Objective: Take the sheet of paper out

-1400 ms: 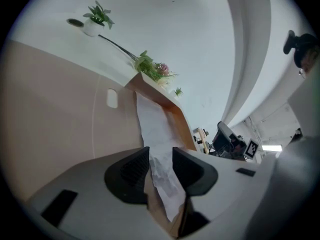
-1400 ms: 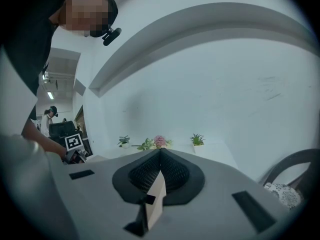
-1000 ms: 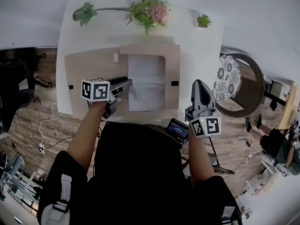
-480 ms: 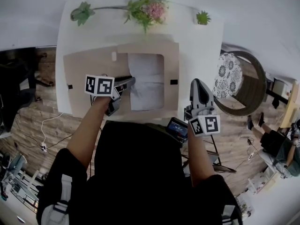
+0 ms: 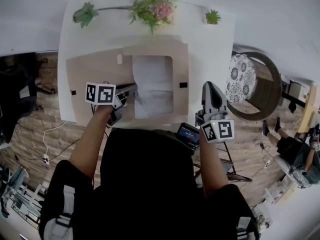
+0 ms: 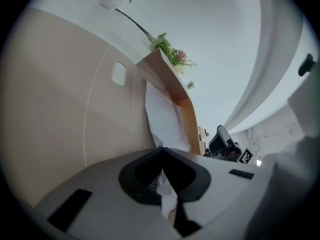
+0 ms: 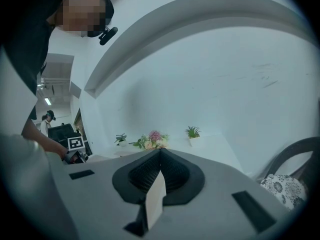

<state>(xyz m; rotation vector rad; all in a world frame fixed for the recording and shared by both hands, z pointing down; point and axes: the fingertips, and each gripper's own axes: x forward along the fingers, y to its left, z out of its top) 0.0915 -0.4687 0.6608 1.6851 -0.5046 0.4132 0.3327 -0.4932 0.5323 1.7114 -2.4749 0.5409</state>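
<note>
- Our left gripper (image 5: 133, 88), centre-left of the head view, has just been closing and pinches the left edge of the sheet of paper (image 5: 152, 86).
- The paper lies inside the tan cardboard folder (image 5: 95, 74), mid-frame.
- Our right gripper (image 5: 212, 91), centre-right, is clenched on nothing.

I see the white sheet of paper (image 5: 152, 84) lying crumpled in the window of the tan folder (image 5: 95, 71), flat on the tabletop (image 5: 210, 44). Its left edge is pinched in the just-closed fingers of the left gripper (image 5: 132, 90).
</note>
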